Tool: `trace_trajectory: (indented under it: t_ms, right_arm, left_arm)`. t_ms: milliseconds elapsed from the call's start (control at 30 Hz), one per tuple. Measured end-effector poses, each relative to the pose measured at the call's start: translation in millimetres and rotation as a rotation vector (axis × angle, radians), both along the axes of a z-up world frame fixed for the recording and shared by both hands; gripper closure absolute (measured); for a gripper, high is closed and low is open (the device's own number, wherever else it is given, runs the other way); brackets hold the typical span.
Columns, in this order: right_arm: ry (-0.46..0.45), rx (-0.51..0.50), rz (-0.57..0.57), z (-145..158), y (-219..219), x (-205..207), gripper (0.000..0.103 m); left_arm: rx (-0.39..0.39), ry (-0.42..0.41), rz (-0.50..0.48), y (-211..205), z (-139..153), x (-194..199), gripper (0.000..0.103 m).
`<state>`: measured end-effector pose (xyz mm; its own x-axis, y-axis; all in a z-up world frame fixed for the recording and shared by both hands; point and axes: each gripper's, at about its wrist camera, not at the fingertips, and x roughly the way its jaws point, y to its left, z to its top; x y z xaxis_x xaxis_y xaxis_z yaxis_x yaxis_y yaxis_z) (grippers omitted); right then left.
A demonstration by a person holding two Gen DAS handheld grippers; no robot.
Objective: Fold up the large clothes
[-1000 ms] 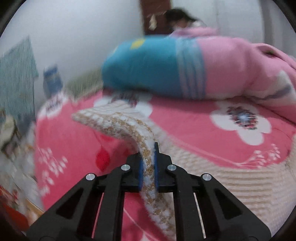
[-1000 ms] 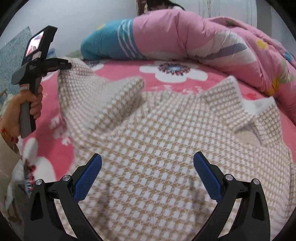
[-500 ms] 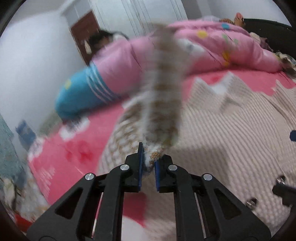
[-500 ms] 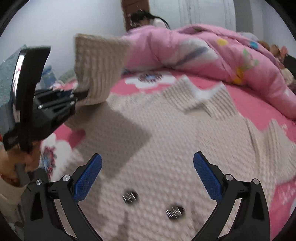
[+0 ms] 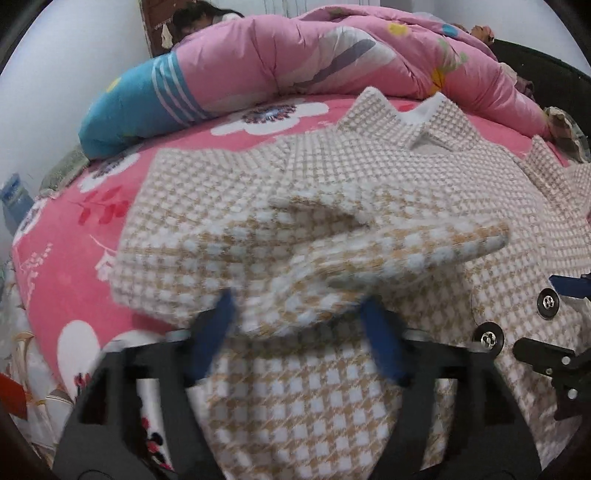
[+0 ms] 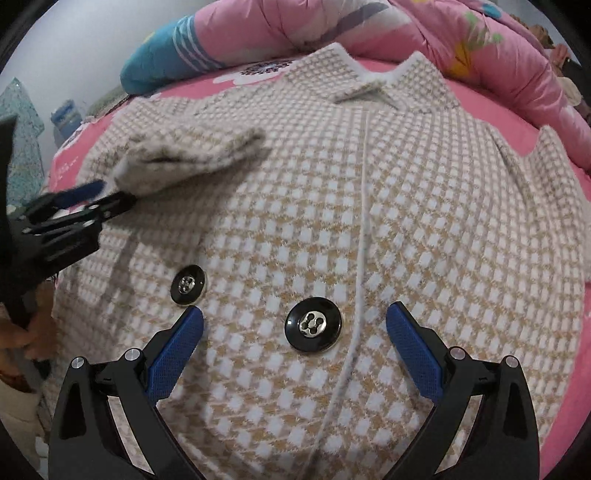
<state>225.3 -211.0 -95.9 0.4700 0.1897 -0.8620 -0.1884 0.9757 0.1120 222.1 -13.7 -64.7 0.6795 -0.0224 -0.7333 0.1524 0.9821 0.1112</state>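
Note:
A beige-and-white houndstooth coat (image 5: 461,206) lies spread front up on the bed, collar at the far side. Its left sleeve (image 5: 369,240) is folded across the chest. The sleeve's end lies loose between the jaws of my left gripper (image 5: 297,306), which are opening, and the pads do not press on it. In the right wrist view the coat (image 6: 424,192) fills the frame. My right gripper (image 6: 295,350) hangs open over a black button (image 6: 313,325), with a second button (image 6: 188,285) to its left. The left gripper (image 6: 107,194) sits by the sleeve (image 6: 192,155).
A pink quilt (image 5: 332,55) with a blue end (image 5: 140,103) is bunched along the far side, and a person's head (image 5: 192,18) shows behind it. The pink floral sheet (image 5: 66,258) shows left of the coat. A hand (image 6: 22,332) holds the left gripper's handle.
The left gripper carried the sleeve from the left edge across onto the coat's front, then opened its jaws. The right gripper came in lower over the buttons.

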Motion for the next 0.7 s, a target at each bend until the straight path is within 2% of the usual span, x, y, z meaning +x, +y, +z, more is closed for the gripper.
trace_trajectory:
  t_ms: [33,133,333,467,567,700]
  right_arm:
    - [-0.002,-0.002,0.002,-1,1,-2,0.006]
    - [-0.005,-0.002,0.008,-4,3,0,0.006]
    - [-0.029,0.009,0.025,-8,2,-5,0.006]
    - [0.011,0.015,0.029,6,-3,-11,0.006]
    - [-0.026,0.108,0.018,31,-13,-14,0.006]
    - [-0.050,0.335,0.081,62,-17,-3,0.006]
  left_arm:
    - [-0.007,-0.010,-0.006,1,4,0,0.016]
    - [-0.024,0.010,-0.005,2,10,-5,0.016]
    - [-0.076,0.035,0.068,17,10,-20,0.013]
    - [-0.041,0.054,0.110,23,2,-20,0.013]
    - [-0.018,0.063,0.131,28,-4,-18,0.013]
    - [-0.036,0.098,0.175,40,-15,-7,0.013]
